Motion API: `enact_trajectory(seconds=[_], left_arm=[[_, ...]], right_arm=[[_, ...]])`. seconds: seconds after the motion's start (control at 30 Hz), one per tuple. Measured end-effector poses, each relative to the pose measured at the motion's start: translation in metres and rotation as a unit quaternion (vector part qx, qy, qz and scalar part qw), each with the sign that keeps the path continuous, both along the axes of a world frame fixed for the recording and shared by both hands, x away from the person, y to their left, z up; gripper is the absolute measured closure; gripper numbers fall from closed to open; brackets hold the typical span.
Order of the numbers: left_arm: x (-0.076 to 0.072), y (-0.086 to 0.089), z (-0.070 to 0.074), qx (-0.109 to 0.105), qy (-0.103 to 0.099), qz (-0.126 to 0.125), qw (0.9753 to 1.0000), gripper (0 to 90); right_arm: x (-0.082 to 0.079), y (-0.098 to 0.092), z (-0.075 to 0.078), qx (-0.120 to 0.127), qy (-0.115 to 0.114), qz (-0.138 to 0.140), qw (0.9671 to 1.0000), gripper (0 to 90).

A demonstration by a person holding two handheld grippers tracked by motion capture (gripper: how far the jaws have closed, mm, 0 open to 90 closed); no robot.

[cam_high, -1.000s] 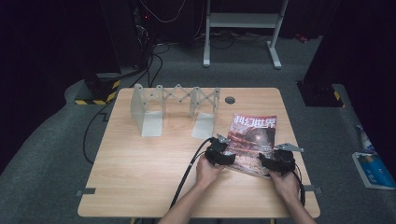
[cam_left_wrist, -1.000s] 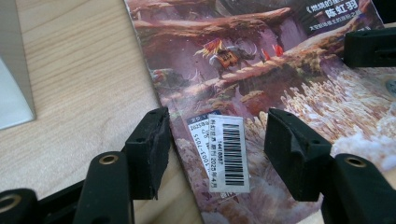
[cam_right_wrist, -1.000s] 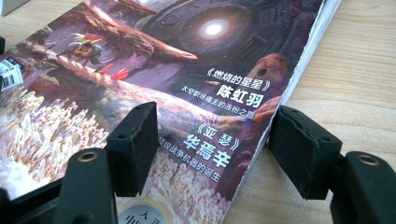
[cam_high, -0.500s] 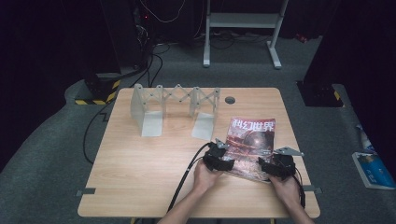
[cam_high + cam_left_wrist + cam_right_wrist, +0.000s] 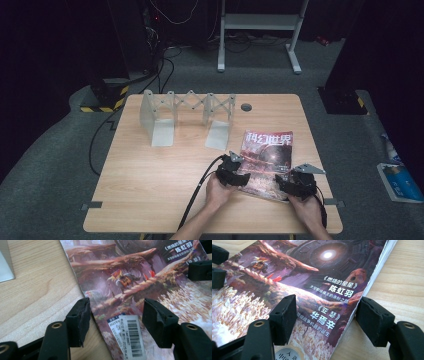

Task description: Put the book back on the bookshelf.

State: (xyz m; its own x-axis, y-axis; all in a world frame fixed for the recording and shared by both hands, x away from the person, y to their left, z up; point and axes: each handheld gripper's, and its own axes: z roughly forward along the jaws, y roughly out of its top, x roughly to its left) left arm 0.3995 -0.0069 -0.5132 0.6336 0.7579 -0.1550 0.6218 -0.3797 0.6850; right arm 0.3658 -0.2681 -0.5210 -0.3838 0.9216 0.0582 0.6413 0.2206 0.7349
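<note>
Worktop (image 5: 150,190): pale wood, seen from above with dark floor all round it; both forearms come in over its near edge.
Folding rack (image 5: 186,116): grey metal, scissor-linked, standing at the far left-centre of the worktop, well apart from the hands.
Magazine (image 5: 265,162): lies flat, cover up, on the near right part of the worktop (red title characters at its far end, a barcode sticker near its near left corner); its spine is on its left edge, its page block on the right.
Left tool (image 5: 115,312): jaws apart, low over the magazine's near left corner; the left jaw sits over bare wood just beside the spine, the right jaw over the cover, the barcode sticker between them. In the high view it shows at that corner (image 5: 235,172).
Right tool (image 5: 327,311): jaws apart, straddling the magazine's right edge; the left jaw is over the cover, the right jaw over the wood just beside the page block. In the high view it is at the near right corner (image 5: 295,182).
Round grommet (image 5: 246,107): small dark disc at the far edge of the worktop.
</note>
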Motion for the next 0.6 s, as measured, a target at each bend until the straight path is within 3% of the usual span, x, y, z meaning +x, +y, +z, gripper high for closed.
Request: enact_trajectory(seconds=[0.6], left_arm=[[-0.019,0.006,-0.002,0.003,-0.01,-0.001,0.9999,38.3]], right_arm=[[-0.025,0.005,-0.001,0.002,-0.001,0.023,0.9997,33.4]])
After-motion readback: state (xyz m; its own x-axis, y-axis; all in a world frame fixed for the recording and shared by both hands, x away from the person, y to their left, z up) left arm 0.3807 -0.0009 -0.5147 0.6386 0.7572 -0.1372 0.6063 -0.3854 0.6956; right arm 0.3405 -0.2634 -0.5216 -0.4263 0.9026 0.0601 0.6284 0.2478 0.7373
